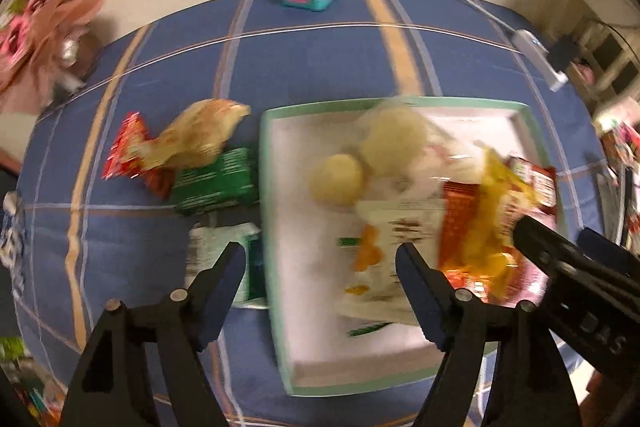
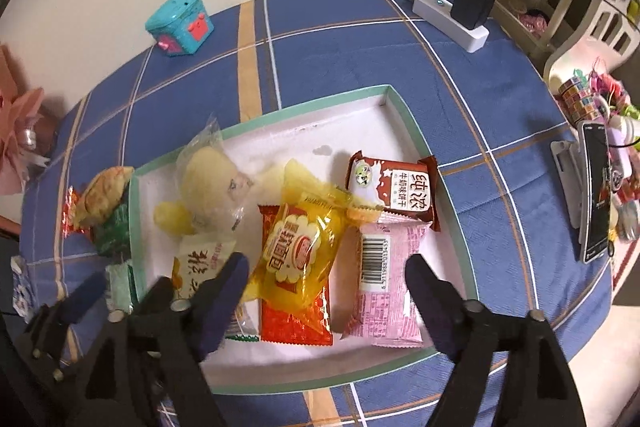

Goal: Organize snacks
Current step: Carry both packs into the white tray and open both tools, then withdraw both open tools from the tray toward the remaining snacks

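Observation:
A shallow white tray with a green rim (image 2: 404, 115) (image 1: 532, 123) sits on the blue plaid tablecloth. In it lie a yellow bread pack (image 2: 304, 243) on an orange-red packet (image 2: 296, 327), a pink packet (image 2: 390, 287), a brown biscuit packet (image 2: 394, 191), a clear bag of pale buns (image 2: 212, 175) and a white packet (image 2: 196, 263). Left of the tray lie a red packet (image 1: 124, 151), a bun bag (image 1: 200, 135), a green packet (image 1: 218, 183) and a white-green packet (image 1: 224, 251). My left gripper (image 1: 320, 263) is open over the tray's left rim. My right gripper (image 2: 326, 275) is open and empty above the yellow pack.
A teal toy box (image 2: 180, 25) stands at the table's far edge by the wall. A white power strip with a black charger (image 2: 456, 15) lies at the far right. A phone on a stand (image 2: 596, 187) is at the right. Pink paper flowers (image 1: 36, 39) are at the left.

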Tool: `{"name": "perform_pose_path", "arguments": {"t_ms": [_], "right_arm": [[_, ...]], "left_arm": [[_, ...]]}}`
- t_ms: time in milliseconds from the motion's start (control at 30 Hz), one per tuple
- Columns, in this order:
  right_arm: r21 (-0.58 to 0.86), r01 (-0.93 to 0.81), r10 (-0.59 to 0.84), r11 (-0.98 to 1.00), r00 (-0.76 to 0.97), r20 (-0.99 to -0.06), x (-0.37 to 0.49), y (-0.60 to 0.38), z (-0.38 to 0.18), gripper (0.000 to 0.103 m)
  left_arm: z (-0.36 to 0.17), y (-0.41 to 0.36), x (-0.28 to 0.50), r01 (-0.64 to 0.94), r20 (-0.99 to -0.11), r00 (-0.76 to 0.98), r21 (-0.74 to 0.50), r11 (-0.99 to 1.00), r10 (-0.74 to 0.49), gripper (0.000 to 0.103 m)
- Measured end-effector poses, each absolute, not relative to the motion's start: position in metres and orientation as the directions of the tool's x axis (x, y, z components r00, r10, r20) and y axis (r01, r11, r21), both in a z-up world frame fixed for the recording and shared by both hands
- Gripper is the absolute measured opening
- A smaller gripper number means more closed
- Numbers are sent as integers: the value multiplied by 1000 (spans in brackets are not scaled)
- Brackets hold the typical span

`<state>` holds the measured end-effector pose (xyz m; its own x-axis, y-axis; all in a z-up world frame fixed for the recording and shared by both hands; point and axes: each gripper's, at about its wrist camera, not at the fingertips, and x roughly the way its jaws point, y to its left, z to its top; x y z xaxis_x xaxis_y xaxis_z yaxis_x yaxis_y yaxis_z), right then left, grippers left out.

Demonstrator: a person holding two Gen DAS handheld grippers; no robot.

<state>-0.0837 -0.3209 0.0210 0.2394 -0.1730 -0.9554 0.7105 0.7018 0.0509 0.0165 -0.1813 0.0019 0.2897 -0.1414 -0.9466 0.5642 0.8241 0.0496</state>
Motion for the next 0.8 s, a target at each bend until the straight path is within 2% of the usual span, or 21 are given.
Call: {"name": "perform_pose_path", "arguments": {"t_ms": [100, 167, 800], "right_arm": [[44, 694, -182, 718, 249, -951, -83, -313, 22, 92], [36, 684, -196, 729, 258, -946, -83, -306, 25, 102], [-12, 603, -261, 798, 327, -908, -91, -248, 43, 103]], "left_arm": [[5, -167, 22, 524, -933, 346, 103, 845, -100, 89], [10, -158, 23, 504, -923, 373, 116, 856, -95, 91], [31, -105, 6, 449, -887, 457, 163, 879, -68, 92]]}}
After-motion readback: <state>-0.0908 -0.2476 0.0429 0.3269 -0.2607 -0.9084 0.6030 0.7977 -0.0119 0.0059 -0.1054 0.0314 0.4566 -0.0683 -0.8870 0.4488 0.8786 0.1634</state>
